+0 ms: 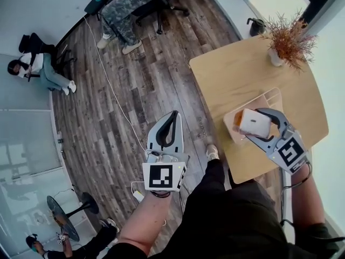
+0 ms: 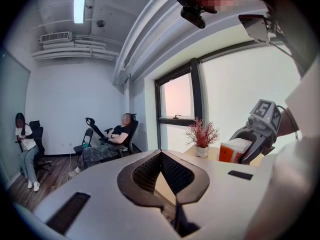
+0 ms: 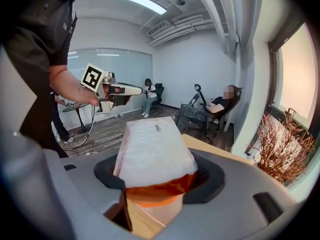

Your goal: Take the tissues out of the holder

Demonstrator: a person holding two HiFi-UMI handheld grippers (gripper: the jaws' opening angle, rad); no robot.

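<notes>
A white tissue pack (image 1: 254,122) with an orange lower end is gripped between the jaws of my right gripper (image 1: 249,124), over the near part of the wooden table (image 1: 242,74). Below it lies the pale wooden holder (image 1: 271,97); whether pack and holder touch I cannot tell. In the right gripper view the pack (image 3: 154,154) fills the jaw gap, with pale wood (image 3: 150,218) beneath. My left gripper (image 1: 173,114) hangs over the floor left of the table, shut and empty. From the left gripper view the pack (image 2: 235,149) and right gripper (image 2: 254,143) show at the right.
A dried plant in a white vase (image 1: 288,39) stands at the table's far corner, with a dark kettle (image 1: 257,26) on the floor behind. A white cable (image 1: 116,99) runs across the wood floor. Seated people (image 1: 125,12) are at the room's far side.
</notes>
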